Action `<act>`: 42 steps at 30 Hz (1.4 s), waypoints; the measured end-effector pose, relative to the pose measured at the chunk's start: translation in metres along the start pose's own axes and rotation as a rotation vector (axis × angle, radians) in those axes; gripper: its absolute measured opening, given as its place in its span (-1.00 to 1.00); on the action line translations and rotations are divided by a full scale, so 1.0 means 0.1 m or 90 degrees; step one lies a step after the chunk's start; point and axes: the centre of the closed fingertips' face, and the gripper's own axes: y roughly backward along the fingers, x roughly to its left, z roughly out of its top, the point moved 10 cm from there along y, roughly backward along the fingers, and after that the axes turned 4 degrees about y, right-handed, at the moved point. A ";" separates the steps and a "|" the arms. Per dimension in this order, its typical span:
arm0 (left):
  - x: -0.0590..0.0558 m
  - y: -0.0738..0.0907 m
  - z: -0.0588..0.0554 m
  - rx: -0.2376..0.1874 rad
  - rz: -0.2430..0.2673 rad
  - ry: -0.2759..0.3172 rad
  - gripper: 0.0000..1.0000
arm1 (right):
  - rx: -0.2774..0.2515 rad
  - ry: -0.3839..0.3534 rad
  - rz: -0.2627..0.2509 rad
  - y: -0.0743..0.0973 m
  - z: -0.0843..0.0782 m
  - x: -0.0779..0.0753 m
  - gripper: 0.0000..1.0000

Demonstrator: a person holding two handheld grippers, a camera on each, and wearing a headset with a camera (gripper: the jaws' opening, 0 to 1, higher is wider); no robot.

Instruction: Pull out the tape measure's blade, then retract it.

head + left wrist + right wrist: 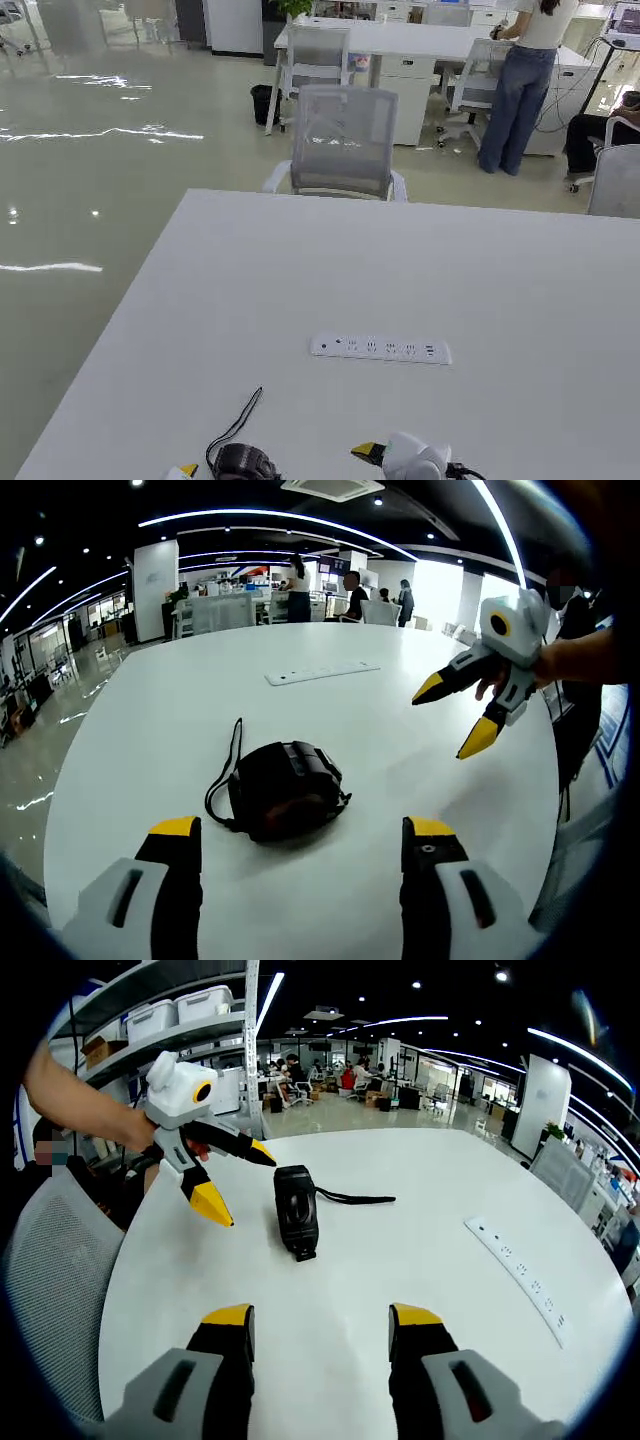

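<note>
Your left gripper hovers over the table with its jaws spread wide, gripping nothing. Just right of it lies the tape measure — black, its strap trailing off one side — flat on the white top, between the two grippers and touching neither. Your right gripper hangs above the surface, jaws likewise wide and empty. Farther out on the table lies a power strip.
</note>
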 end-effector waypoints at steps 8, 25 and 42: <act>0.09 0.14 -0.06 0.032 -0.003 -0.020 0.69 | -0.005 -0.011 -0.028 0.30 -0.09 0.08 0.19; 0.08 0.33 -0.11 0.047 -0.055 -0.069 0.86 | -0.008 -0.047 -0.065 0.71 -0.26 0.21 0.48; 0.14 0.51 0.01 0.003 -0.074 -0.063 0.98 | -0.031 -0.075 -0.080 0.98 -0.40 0.32 0.70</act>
